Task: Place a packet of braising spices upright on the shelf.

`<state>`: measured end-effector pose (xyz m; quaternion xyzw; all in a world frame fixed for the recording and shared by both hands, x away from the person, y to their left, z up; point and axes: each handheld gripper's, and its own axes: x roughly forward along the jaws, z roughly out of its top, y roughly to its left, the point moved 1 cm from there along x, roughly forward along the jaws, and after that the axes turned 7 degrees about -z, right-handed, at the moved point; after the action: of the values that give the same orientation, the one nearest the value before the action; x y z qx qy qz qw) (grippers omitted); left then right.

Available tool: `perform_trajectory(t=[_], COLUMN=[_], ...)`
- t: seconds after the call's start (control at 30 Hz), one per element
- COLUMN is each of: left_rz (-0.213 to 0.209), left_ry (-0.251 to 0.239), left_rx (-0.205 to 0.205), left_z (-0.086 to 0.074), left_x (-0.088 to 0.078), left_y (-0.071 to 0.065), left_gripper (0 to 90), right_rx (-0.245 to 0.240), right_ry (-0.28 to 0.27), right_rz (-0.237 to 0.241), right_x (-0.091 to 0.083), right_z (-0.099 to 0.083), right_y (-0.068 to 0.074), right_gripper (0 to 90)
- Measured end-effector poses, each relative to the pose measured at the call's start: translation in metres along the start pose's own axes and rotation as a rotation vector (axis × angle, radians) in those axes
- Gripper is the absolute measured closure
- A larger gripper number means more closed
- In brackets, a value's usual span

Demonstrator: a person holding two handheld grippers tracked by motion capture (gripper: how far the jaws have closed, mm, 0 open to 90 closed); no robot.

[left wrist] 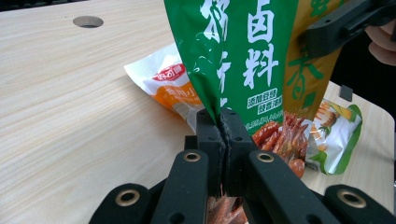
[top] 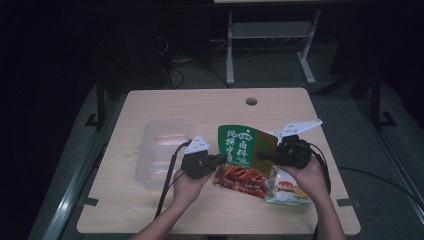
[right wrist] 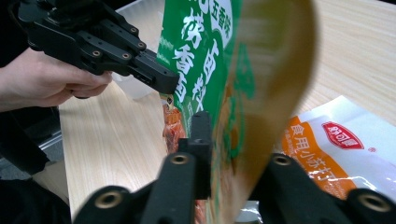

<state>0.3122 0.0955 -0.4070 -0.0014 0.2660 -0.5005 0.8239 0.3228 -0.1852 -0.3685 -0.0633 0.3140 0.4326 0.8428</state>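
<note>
From the high view, the green packet (top: 243,150) stands upright over the middle of the table (top: 200,107), held between two grippers; the left gripper (top: 218,160) pinches its left edge and the right gripper (top: 262,156) has its right side; beside the left hand (top: 187,187) sits a clear plastic box (top: 160,150), and nothing can be made out inside it. The left gripper view (left wrist: 223,122) brings it close: both jaws pressed together on the packet's (left wrist: 233,56) edge, red printed food showing low on the wrapper, and a white-and-orange packet (left wrist: 170,84) lying flat on the table behind; a third bag (left wrist: 338,135) with green trim lies to the right. The right gripper view (right wrist: 233,140) shows the green packet (right wrist: 201,51) curving between its jaws, a blurred yellow-brown flap hiding the far jaw's pad, so the grip reads as clamped on the packet though the contact itself is hard to see; the white-and-orange packet (right wrist: 336,149) lies beneath, cut off at the frame edge.
</note>
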Motion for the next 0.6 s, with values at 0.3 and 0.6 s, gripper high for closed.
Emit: perform_trajectory(t=[0.3,0.6], left_rz=[0.000,-0.038], left_ry=[0.013,0.030], left_rx=[0.023,0.066], left_z=[-0.007,-0.015], left_x=[-0.008,-0.021], left_y=[-0.008,-0.021], left_gripper=[74.4,51.8], right_rx=[0.012,0.004], right_ry=[-0.013,-0.058], right_rz=[0.057,0.141], right_x=[0.000,-0.006], right_z=[-0.002,-0.001], right_y=[-0.003,-0.001], right_gripper=[89.2,89.6])
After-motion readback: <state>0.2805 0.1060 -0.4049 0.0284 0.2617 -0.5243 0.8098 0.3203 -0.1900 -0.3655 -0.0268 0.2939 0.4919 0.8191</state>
